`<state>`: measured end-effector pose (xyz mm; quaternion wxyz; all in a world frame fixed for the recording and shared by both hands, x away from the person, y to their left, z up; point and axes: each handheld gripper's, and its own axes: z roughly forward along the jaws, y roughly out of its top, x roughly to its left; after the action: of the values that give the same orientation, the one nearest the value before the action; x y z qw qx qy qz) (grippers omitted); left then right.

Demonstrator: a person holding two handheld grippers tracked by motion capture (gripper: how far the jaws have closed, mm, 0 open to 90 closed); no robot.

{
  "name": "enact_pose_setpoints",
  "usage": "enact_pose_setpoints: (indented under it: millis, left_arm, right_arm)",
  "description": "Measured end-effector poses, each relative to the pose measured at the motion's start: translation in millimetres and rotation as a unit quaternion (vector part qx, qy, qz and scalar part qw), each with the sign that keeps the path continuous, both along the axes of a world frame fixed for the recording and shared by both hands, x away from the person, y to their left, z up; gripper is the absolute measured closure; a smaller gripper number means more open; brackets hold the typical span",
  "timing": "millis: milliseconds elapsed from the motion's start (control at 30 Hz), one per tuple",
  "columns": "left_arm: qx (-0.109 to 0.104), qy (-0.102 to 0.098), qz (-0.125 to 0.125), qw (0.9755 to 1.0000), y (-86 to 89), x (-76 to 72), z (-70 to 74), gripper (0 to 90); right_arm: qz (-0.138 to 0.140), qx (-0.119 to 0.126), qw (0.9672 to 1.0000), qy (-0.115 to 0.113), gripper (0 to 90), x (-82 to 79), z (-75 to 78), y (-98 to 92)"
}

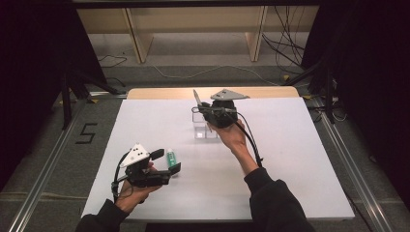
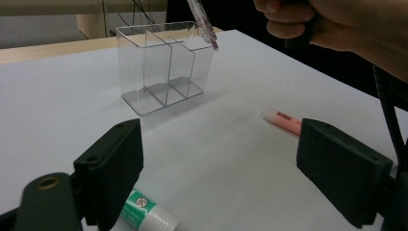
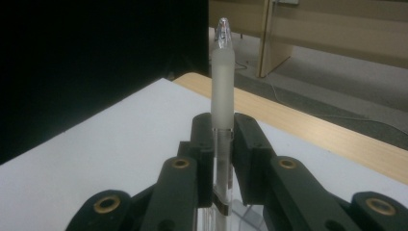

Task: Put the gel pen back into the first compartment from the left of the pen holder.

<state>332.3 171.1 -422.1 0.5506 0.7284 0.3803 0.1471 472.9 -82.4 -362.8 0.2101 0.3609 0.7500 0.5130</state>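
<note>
A white table (image 1: pixel 290 159) with a pale wooden far edge stands on grey floor (image 1: pixel 43 159). A black numeral 5 (image 1: pixel 86 133) marks the floor at its left. Metal rails (image 1: pixel 355 169) run along both sides. Beyond are light wooden shelving (image 1: pixel 193 29), loose cables (image 1: pixel 285 43), and darkness left and right.
</note>
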Motion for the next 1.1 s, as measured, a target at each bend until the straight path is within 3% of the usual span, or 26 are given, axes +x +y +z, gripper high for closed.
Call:
enact_pose_setpoints:
  millis: [433,1100]
  left_arm:
    - [0.000,0.000,-0.001,1.0000,0.3,-0.2,0.3,16.1]
    - [-0.001,-0.002,-0.003,1.0000,1.0,0.0,0.8,16.1]
  right_arm:
    - [-0.024,0.017,0.9994,-0.018,79.9,20.5,-1.0,13.9]
    - [-0.059,0.018,0.9974,-0.036,79.9,39.0,-10.1,25.2]
